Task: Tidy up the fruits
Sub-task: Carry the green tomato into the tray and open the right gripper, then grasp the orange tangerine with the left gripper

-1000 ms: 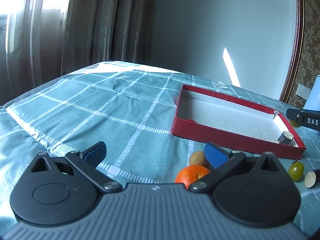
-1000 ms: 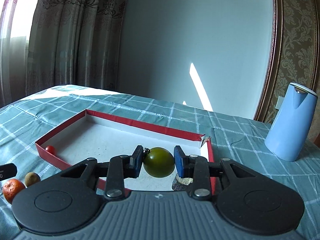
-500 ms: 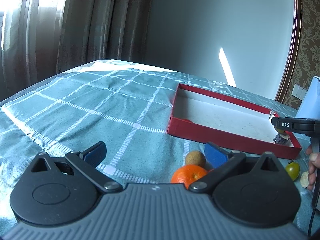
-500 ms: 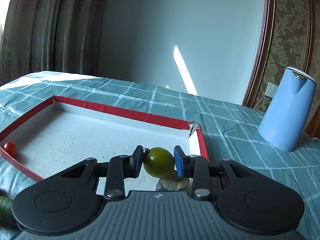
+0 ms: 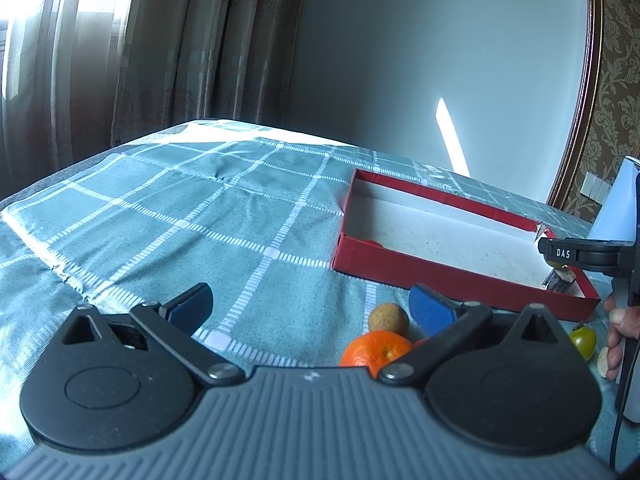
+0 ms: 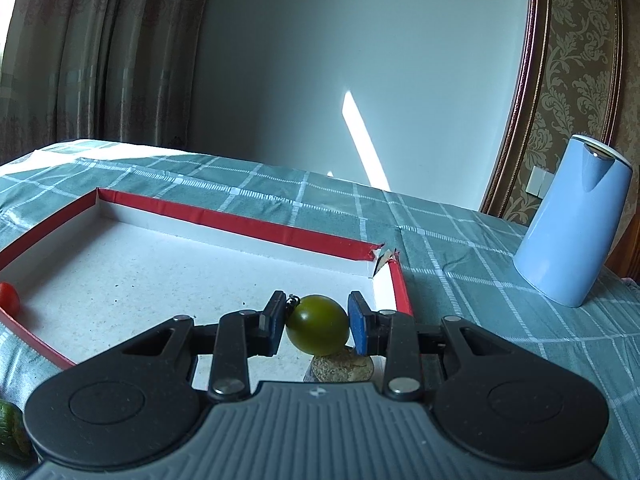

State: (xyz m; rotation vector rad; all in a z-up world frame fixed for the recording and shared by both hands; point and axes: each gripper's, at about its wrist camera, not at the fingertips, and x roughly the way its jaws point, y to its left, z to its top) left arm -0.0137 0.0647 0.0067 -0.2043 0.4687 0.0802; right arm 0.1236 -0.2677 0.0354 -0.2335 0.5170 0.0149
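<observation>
Here, in the left wrist view, the left gripper (image 5: 310,308) is seen at the bottom of the frame with its blue pads spread wide and nothing held between them. An orange (image 5: 376,351) and a small brown fruit (image 5: 388,317) lie on the checked tablecloth (image 5: 180,216) just beside the right-hand pad. The red tray (image 5: 440,276) sits at centre right, and a green tomato (image 5: 583,340) lies at the right edge.

In the right wrist view, the right gripper (image 6: 316,322) is closed on a green tomato (image 6: 318,324), held above the tray's (image 6: 240,218) near right corner. A dark cut piece (image 6: 340,368) lies directly beneath. A red cherry tomato (image 6: 9,298) rests inside the tray at far left. A blue kettle (image 6: 572,220) stands at right.
</observation>
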